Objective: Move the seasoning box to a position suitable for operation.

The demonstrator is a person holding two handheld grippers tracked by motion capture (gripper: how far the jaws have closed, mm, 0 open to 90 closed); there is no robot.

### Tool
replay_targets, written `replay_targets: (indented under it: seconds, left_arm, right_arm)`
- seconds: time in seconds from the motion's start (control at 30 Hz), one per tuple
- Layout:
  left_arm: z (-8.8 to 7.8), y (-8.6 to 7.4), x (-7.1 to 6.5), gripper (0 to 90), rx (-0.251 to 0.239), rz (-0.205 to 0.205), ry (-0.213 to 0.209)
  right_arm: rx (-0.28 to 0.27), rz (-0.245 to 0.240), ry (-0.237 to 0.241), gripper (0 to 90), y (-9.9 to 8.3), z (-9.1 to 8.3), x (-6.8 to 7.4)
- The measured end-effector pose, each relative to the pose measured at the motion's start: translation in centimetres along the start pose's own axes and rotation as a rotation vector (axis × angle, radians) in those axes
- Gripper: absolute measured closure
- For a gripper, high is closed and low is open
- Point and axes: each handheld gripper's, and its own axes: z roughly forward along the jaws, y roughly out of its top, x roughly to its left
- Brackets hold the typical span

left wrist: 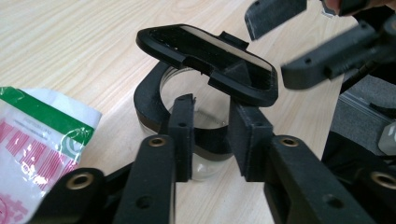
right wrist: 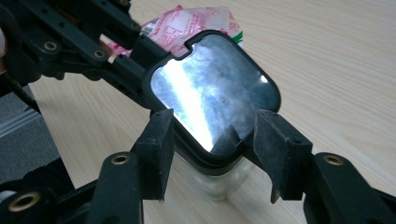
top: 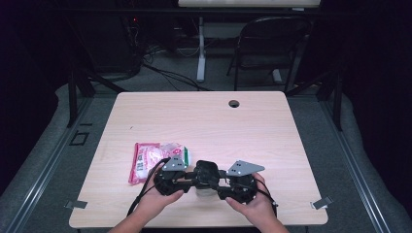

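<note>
Across the near half of the tabletop point(top: 204, 116), pale wood with a round hole at its far edge, the work sits close to the person's side. Left of centre lies a pink and white packet point(top: 150, 160) with a green stripe, flat on the wood, just beside the left gripper.

Both hands come in from the near edge, each with a black gripper, and the two meet over a small clear jar point(left wrist: 196, 126) standing upright on the tabletop between them. The jar wears a black collar around its mouth, and its hinged black lid point(right wrist: 215, 93) with a shiny window is swung up and tilted, so the mouth is uncovered.

The left gripper point(left wrist: 210, 135) points at the jar from the packet's side; its fingers stand narrowly apart on either side of the collar's near wall, and whether they press on it cannot be told. The right gripper point(right wrist: 215, 154) faces it from the other side, its fingers point(right wrist: 159, 140) wide, flanking the lid's lower edge without touching it.
</note>
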Motion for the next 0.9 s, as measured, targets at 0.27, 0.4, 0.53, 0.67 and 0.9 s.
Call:
replay_targets:
  seconds: [0.27, 0.4, 0.53, 0.67, 0.9]
  left_arm:
    - [-0.1, 0.2, 0.0, 64.9, -0.026, -0.017, 0.007]
    - [-0.4, 0.5, -0.2, 63.4, -0.048, -0.021, 0.011]
    - [-0.4, 0.5, -0.2, 61.8, -0.05, -0.022, 0.018]
    - [-0.3, 0.4, -0.1, 57.7, -0.054, -0.021, 0.057]
    - [0.4, -0.2, 0.3, 53.0, -0.034, -0.026, 0.098]
  right_arm:
    - [-0.009, -0.034, 0.008, 43.9, 0.1, 0.2, 0.7]
    - [-0.011, -0.079, -0.015, 42.2, 0.1, 0.7, 1.1]
    - [-0.011, -0.116, -0.047, 41.0, 0.1, 1.1, 1.2]
    - [-0.009, -0.117, -0.07, 41.6, 0.1, 1.4, 1.0]
    - [-0.01, -0.107, -0.063, 41.7, 0.0, 1.3, 0.9]
